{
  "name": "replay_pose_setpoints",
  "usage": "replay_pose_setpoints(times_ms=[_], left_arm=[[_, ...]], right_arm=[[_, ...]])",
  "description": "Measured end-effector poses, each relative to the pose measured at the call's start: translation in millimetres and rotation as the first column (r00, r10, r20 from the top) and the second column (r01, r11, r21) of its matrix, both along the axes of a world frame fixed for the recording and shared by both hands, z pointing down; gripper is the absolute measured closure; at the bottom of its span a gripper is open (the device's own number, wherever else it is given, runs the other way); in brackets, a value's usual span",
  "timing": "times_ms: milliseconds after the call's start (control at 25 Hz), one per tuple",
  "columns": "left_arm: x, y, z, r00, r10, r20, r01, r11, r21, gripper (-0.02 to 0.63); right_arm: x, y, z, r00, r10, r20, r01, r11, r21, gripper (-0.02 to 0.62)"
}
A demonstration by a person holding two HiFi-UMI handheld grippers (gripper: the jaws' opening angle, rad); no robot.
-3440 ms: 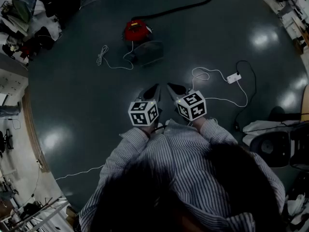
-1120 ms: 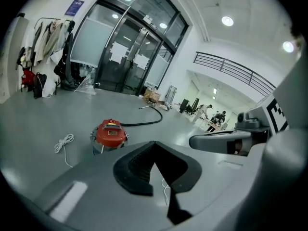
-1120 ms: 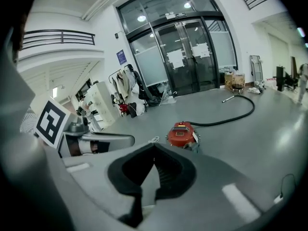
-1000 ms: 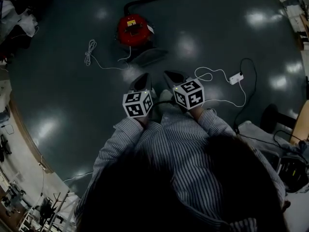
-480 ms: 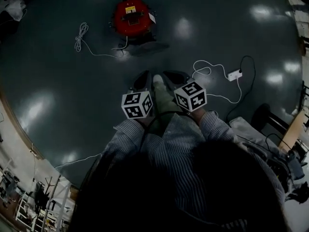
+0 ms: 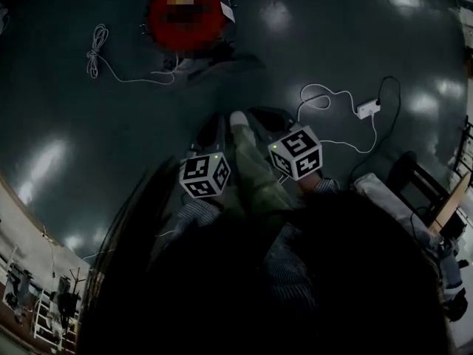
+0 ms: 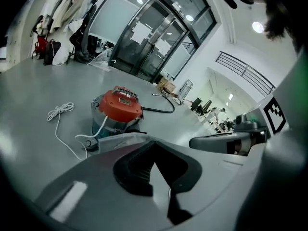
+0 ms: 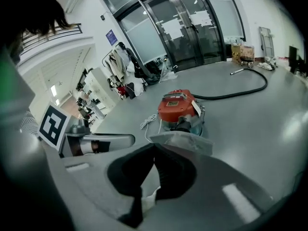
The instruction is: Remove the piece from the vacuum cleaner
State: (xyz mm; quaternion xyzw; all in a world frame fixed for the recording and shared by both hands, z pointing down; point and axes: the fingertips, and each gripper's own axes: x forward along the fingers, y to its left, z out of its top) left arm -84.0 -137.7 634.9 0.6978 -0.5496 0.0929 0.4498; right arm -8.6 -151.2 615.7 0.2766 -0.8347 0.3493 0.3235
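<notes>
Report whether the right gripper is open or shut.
Shut: in the right gripper view, the right gripper has its tips meeting, with nothing held between them.

Glossy dark-grey floor (image 6: 355, 43) mirroring ceiling lights — glass doors (image 8: 192, 28), white walls (image 7: 228, 40) and a coat rack (image 7: 62, 11) beyond.

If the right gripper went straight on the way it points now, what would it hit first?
Probably the pale grey flat piece on the floor before the red-lidded vacuum cleaner; depth is unclear, so maybe bare floor sooner.
</notes>
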Motion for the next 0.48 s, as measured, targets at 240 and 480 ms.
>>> replay_pose_setpoints(times_ms=[240,480], left_arm=[[-6.0,-21.9,63.7,0.996,0.050,0.074,-0.052,0.998,0.022,0.598],[-17.3,-50.2,100.6,0.966,0.144,0.217,-0.154,0.988,0.030,0.598]], right_arm=[[3.4,4.3,74.9,0.996,-0.063,-0.058,0.061,0.998,-0.031,0.592],[-7.4,-21.5,111.8,0.987,-0.143,-0.076,0.145,0.989,0.029,0.583]])
